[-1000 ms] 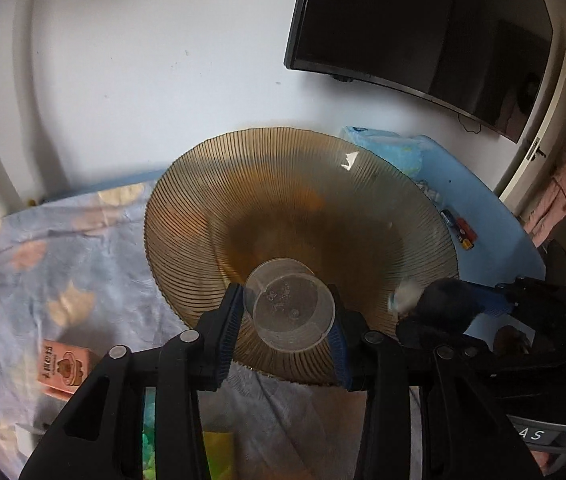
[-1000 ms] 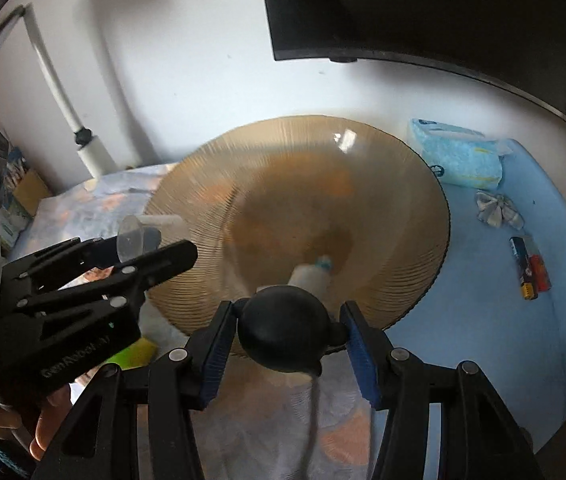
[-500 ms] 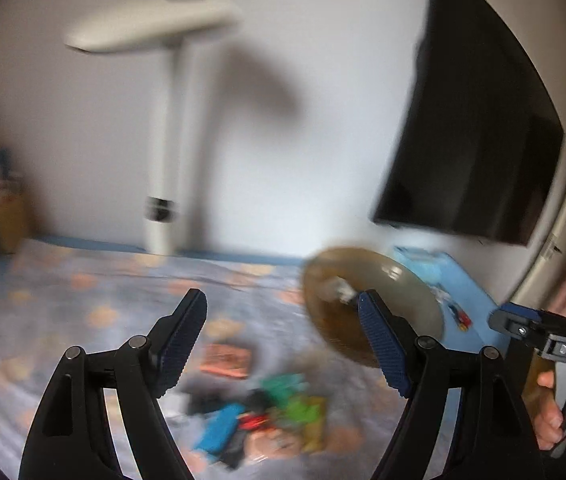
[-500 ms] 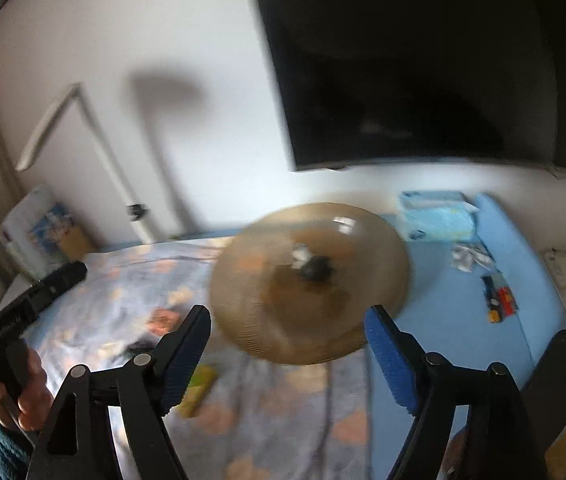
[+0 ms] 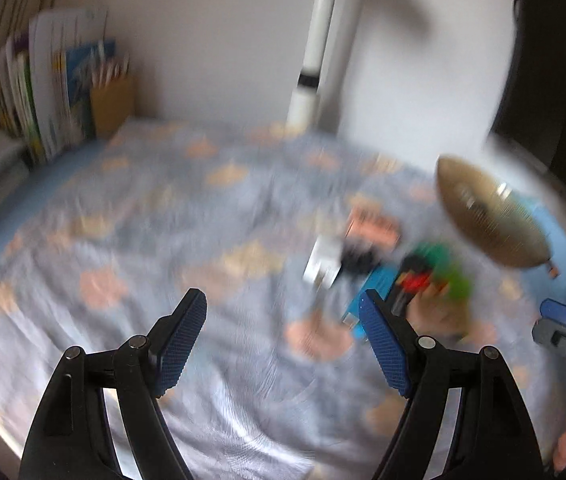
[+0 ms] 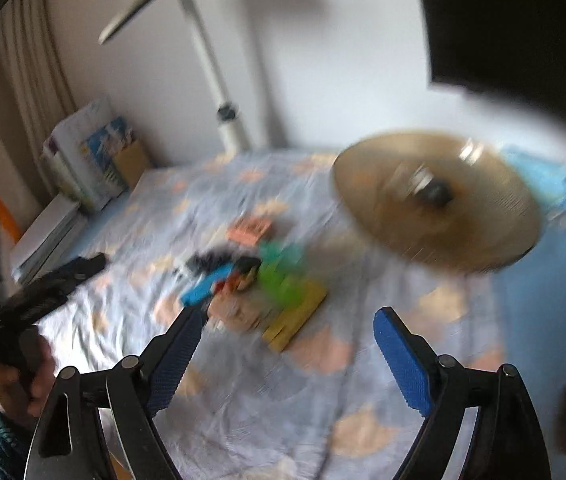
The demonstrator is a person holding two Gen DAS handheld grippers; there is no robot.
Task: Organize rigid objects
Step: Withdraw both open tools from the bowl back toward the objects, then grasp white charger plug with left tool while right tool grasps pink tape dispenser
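Observation:
Both views are blurred by motion. An amber ribbed glass bowl sits at the right of the bed and holds a black bulb blower and a clear cup; it also shows in the left wrist view. A pile of small objects lies on the patterned sheet: an orange box, a blue piece, green pieces, a yellow block. The pile shows in the left wrist view too. My left gripper is open and empty, back from the pile. My right gripper is open and empty, just short of the pile.
A white lamp pole stands at the wall behind the bed. Books and a brown holder stand at the far left. A dark screen hangs upper right. A blue surface with small items borders the bed's right side.
Both grippers let go of their loads, the clear cup and the black blower, into the amber bowl. They opened, pulled back and swung left toward the pile.

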